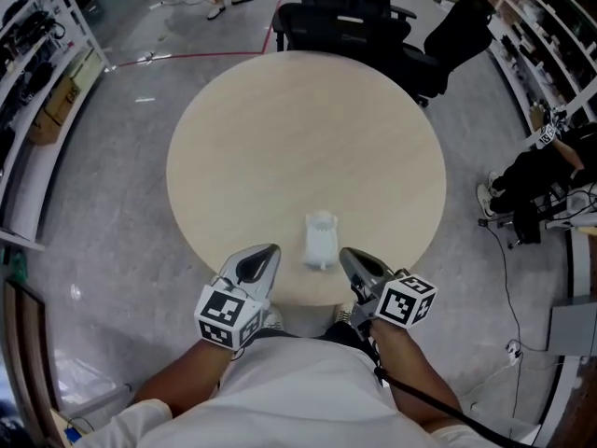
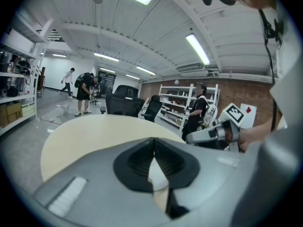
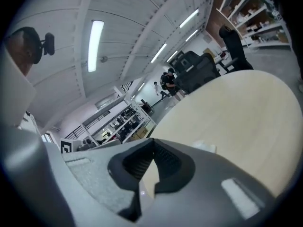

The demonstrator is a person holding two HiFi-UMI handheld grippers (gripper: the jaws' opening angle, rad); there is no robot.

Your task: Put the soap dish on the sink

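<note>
Left claw (image 1: 260,259), right claw (image 1: 354,261) — closed, flanking soap dish (image 1: 320,239).

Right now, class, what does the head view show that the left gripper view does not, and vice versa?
Only the head view: the soap dish, lying on the table. Only the left gripper view: the ceiling lights. Both: that round table, the black chairs, and the left gripper and right gripper, each with jaws closed.
</note>
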